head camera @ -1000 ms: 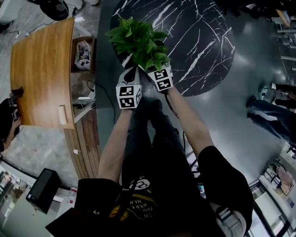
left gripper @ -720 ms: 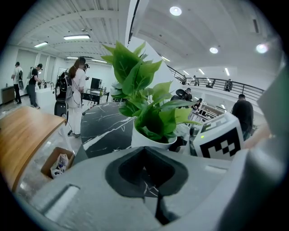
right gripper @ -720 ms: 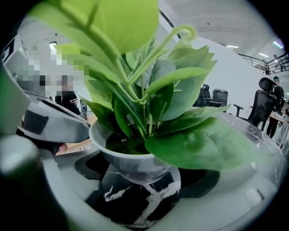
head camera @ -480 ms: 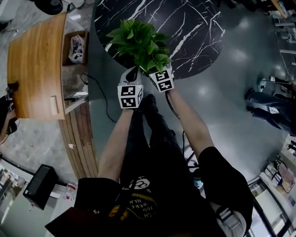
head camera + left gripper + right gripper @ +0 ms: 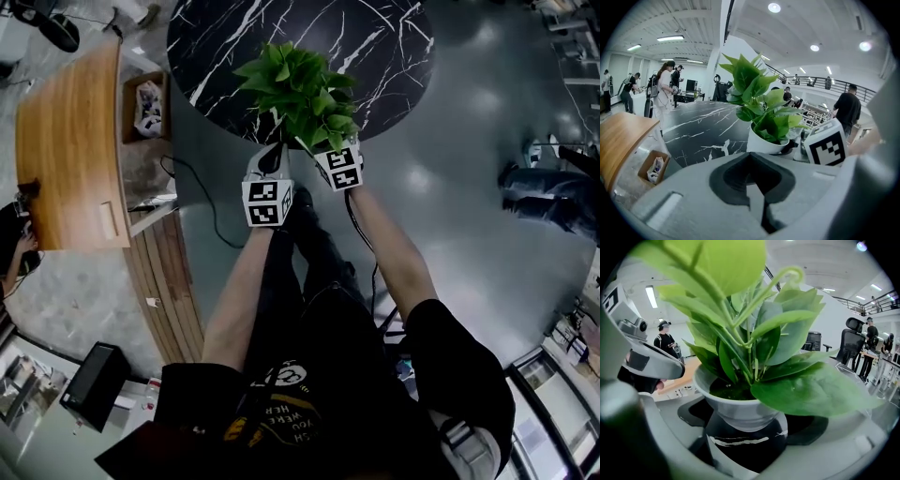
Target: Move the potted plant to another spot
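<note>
The potted plant (image 5: 300, 89), leafy green in a white pot (image 5: 740, 408), is carried in the air at the near edge of the round black marble table (image 5: 375, 56). My right gripper (image 5: 317, 142) is shut on the pot, whose bowl sits between its jaws (image 5: 745, 437). My left gripper (image 5: 266, 161) rides just left of the pot, apart from it. In the left gripper view its jaws (image 5: 752, 183) meet with nothing between them, and the pot (image 5: 766, 140) shows ahead to the right. Leaves hide the pot in the head view.
A curved wooden counter (image 5: 70, 141) stands to the left, with a cardboard box (image 5: 145, 94) of litter beside it and a cable (image 5: 202, 211) on the grey floor. A person (image 5: 548, 192) stands at the right; others (image 5: 663, 89) stand beyond the table.
Both grippers and the plant have moved forward over the floor to the marble table's edge. The counter and box have slid back to the left. The grip on the pot is unchanged.
</note>
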`<state>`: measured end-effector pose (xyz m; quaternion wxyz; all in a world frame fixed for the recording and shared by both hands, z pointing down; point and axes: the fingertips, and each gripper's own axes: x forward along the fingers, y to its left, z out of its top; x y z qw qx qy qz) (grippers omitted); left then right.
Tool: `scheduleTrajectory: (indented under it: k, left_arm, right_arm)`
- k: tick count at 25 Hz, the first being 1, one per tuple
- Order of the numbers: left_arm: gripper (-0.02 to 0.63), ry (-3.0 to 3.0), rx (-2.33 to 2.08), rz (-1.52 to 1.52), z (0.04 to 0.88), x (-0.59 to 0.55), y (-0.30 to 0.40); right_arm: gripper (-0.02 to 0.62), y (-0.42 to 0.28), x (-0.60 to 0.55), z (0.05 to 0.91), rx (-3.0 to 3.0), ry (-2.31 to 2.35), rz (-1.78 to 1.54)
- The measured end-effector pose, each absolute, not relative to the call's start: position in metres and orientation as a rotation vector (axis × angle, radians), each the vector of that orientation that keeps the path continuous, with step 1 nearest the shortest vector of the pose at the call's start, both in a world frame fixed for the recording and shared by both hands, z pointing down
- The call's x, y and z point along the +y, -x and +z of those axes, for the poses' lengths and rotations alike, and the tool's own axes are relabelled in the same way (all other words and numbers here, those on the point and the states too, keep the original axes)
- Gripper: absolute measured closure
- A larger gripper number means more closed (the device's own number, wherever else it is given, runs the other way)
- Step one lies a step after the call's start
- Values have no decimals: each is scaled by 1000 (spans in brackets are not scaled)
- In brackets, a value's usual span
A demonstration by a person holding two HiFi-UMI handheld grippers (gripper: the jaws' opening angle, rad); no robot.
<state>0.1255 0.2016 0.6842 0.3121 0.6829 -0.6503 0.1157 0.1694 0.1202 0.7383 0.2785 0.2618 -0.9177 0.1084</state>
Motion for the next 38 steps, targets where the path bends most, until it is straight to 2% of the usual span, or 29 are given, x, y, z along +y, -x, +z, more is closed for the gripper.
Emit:
scheduleTrajectory:
  k: [12,14,16,19,22,28,33,38]
  left_arm:
    - [601,-1860,-1660,376,686,215,-123]
    - [602,-1874,-1647,380,683,217,-123]
    - [602,-1885,-1634,376,677,222,-126]
    - [601,-1920,-1645,367,650,229,-134]
    - [601,-1983,-1652,370,608,248,-151]
    - [601,-2141,-1637,300,519,260,-186]
    - [601,-2203,-1654,324,478,245,-186]
    - [601,-2256,-1640,297,460,244,-201]
  right_arm:
    - [121,-197,127,749,-2408,-817,285]
    - [141,-209,135,750,-2374,-849,320]
    - [203,-226,150,745,-2352,-896,390]
    - [452,-251,179,713,-2336,-963,502]
    - [591,-269,215,656,-2359,-1001,560]
    - [592,-277,248,542,-2468,-1047,552]
    - [592,-251,247,501,-2563,-965,509]
    - [593,-254,242,483,-2599,-983,472]
